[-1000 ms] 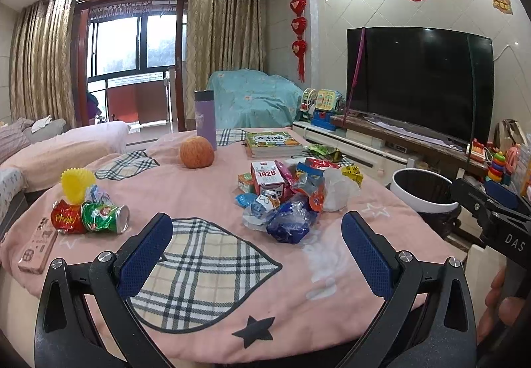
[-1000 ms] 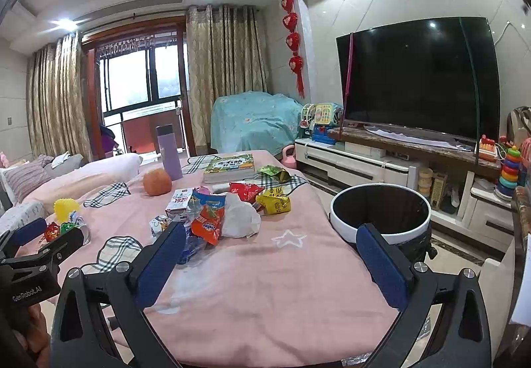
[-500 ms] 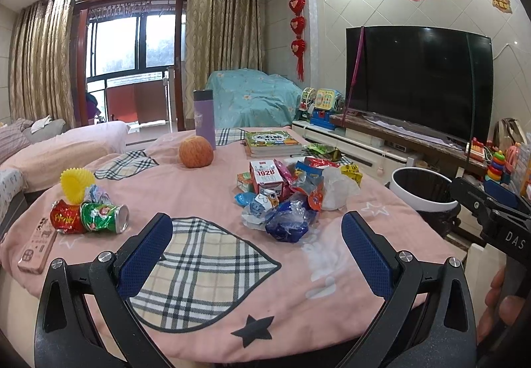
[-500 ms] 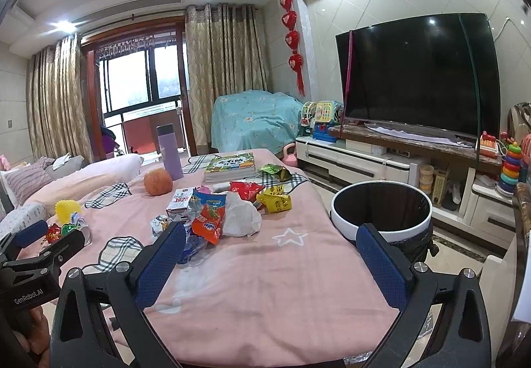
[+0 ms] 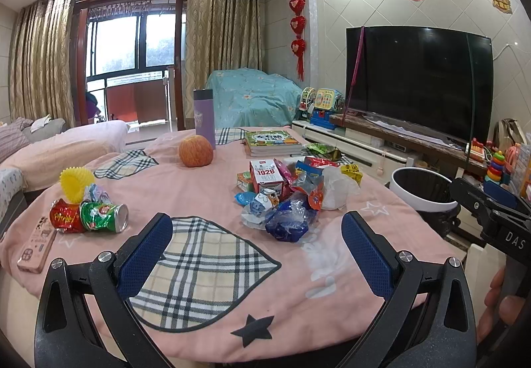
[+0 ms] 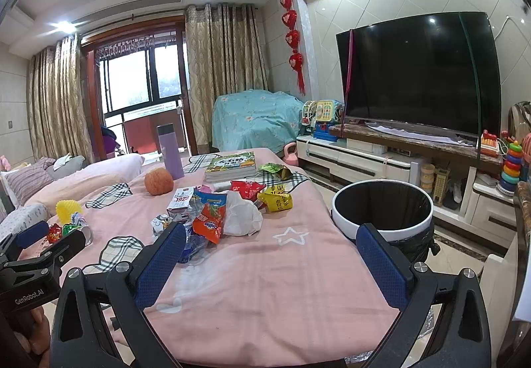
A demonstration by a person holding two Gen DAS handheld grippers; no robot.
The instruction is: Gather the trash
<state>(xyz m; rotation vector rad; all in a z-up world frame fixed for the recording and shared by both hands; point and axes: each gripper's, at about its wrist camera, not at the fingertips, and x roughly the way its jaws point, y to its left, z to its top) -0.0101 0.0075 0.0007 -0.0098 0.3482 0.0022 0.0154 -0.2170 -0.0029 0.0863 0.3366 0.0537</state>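
Both grippers are hovering at the near edge of the table [image 5: 205, 188], which is wearing a pink cloth with plaid patches. The left gripper [image 5: 257, 246] is holding its fingers spread wide with nothing between them, and the right gripper [image 6: 270, 256] is doing the same.

The trash pile [image 5: 292, 192] is sitting mid-table: a small 1928 carton [image 5: 265, 177], a crumpled blue wrapper [image 5: 288, 223] nearest the left gripper, a white tissue [image 6: 240, 213] and an orange snack bag [image 6: 209, 217] touching each other.

The left view is taking in what the right one barely catches: two crushed cans [image 5: 89, 217] lying on their sides, a yellow ruffled cup [image 5: 76, 178] just behind them, and a pink remote [image 5: 36, 246] at the cloth's edge.

The right view is looking down into the white-rimmed bin [image 6: 381, 212], lined in black, standing on the floor just beside the table, and it is showing a yellow wrapper [image 6: 275, 200] plainly.

An orange fruit [image 5: 195, 150] and a purple flask [image 5: 204, 117] are standing behind the pile, beside a stack of books [image 5: 270, 142].
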